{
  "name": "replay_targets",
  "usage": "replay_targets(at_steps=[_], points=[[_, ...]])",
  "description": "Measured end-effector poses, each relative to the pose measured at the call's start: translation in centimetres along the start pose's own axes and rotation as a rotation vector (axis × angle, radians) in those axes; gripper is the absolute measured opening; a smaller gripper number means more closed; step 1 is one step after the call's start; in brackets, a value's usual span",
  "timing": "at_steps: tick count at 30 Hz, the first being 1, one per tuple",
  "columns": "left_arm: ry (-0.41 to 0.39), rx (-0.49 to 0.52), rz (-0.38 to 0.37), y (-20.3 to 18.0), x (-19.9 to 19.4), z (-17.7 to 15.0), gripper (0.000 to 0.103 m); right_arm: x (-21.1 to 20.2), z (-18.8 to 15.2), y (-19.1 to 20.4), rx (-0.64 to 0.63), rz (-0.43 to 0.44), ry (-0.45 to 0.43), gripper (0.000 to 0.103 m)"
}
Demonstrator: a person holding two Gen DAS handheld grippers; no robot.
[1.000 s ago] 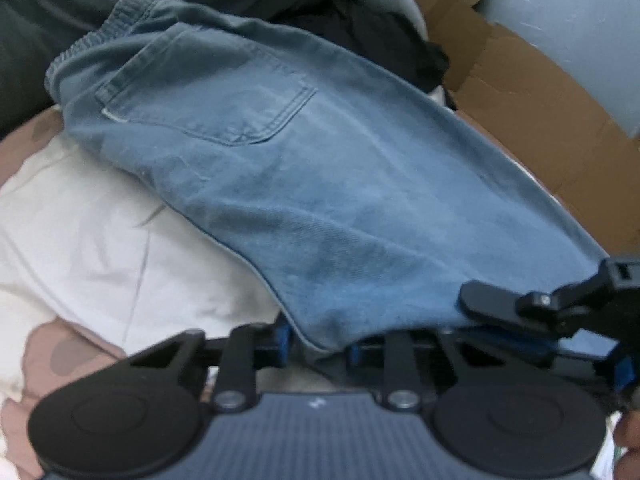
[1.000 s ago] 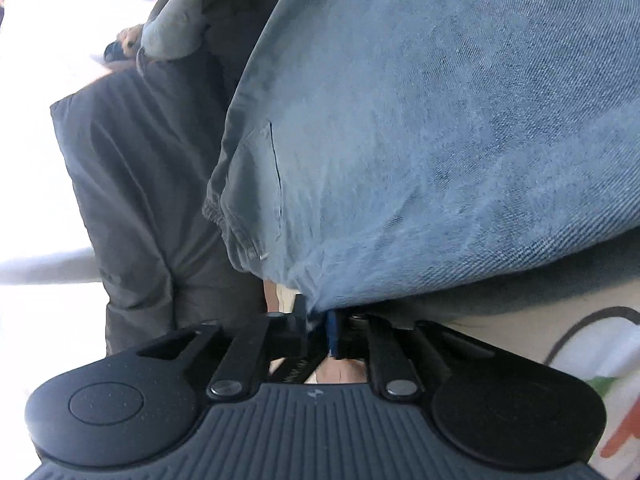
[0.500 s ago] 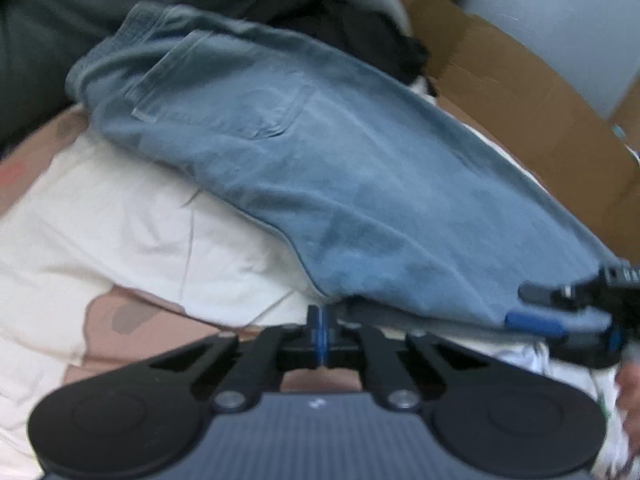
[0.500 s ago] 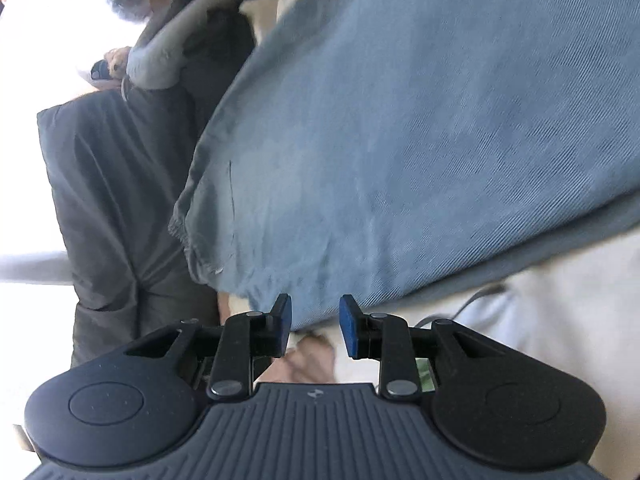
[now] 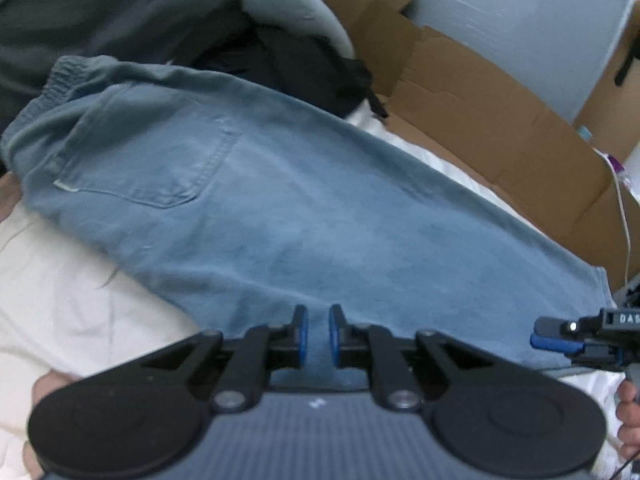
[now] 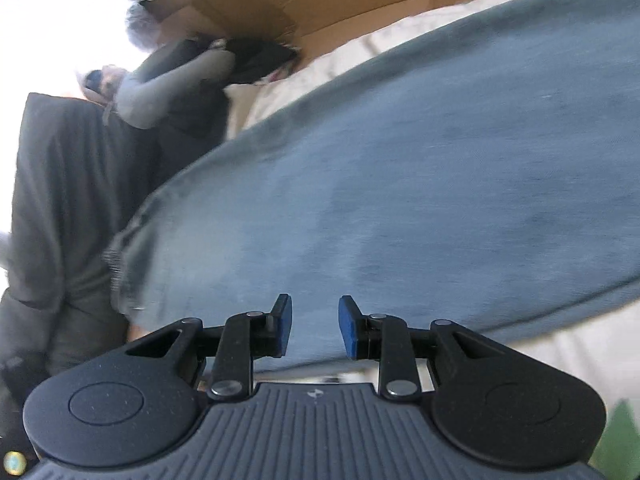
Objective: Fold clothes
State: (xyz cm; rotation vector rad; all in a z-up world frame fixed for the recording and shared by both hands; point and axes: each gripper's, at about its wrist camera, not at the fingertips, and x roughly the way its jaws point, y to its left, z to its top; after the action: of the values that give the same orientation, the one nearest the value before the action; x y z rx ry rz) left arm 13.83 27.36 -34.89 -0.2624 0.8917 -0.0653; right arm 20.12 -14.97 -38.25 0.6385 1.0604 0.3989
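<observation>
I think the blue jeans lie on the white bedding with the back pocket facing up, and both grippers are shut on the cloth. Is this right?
Not quite. The left gripper and the right gripper are both open, pads apart, as each wrist view shows. The rest holds: the blue jeans lie on the white bedding with the back pocket facing up.

Left wrist view: low and close over the near hem of the blue jeans (image 5: 304, 216), facing far across them toward the cardboard box (image 5: 488, 120).
Right wrist view: close at the jeans' right end, looking left along them.
Shared: jeans, box, dark clothes pile (image 6: 80, 200).
</observation>
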Motion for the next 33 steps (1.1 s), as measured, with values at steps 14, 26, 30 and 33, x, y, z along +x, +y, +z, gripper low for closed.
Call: replay_targets(at_steps=[14,26,30,33], points=[[0.003,0.095,0.024,-0.7,2.3,-0.1,0.011,-1.0,2.9,-2.5,-0.217,-0.270,-0.094,0.028],[0.159,0.120,0.069,-0.2,4.4,-0.8,0.006,2.7,1.9,0.5,-0.435,-0.340,0.054,0.031],[0.184,0.120,0.073,0.1,4.0,-0.9,0.003,1.6,0.9,0.0,-0.419,-0.327,0.096,0.031],[0.200,0.099,0.072,0.2,3.5,-1.1,0.003,0.5,-0.3,-0.2,-0.429,-0.321,0.095,0.031]])
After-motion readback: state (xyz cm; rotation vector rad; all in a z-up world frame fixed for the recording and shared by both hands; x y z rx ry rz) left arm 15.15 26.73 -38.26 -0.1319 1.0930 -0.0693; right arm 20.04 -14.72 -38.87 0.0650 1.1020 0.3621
